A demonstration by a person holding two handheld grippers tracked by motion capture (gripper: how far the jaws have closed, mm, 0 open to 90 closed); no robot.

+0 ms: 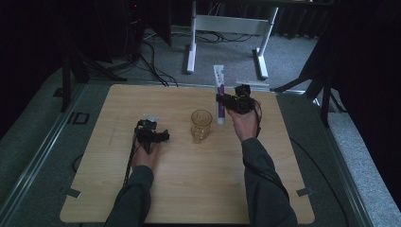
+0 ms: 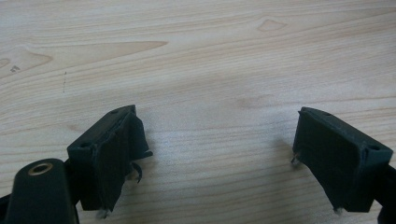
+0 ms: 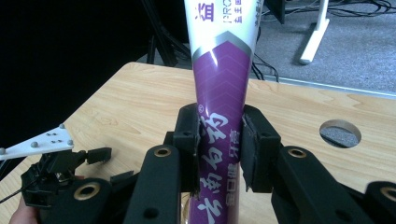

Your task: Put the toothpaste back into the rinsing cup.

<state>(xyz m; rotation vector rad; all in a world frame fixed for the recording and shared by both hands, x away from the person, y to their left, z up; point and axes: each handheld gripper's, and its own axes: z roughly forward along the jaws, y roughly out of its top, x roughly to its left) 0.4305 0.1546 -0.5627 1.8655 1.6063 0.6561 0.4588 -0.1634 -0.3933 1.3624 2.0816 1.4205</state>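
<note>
The right tongs point(image 3: 219, 149) were clenched on a toothpaste tube point(image 1: 219, 92) held upright just right of the glass point(image 1: 201, 125) on the counter point(image 1: 189, 189), where a slip could topple it, while the left tongs point(image 2: 217, 154) stood released.

High view: set above the near side, angled forward and down; the whole wooden table point(image 1: 189, 189) is taken in, with grey floor along the upper frame.

Left gripper view: carried close over the tabletop point(image 2: 210, 70), aimed steeply down; bare wood grain is seen past both black jaws.

Right gripper view: aimed level across the table toward its far edge and the floor, a toothpaste tube point(image 3: 223, 93) very near the lens. The left gripper point(image 3: 56, 163) is shared with the high view point(image 1: 150, 132), at lower left.
</note>
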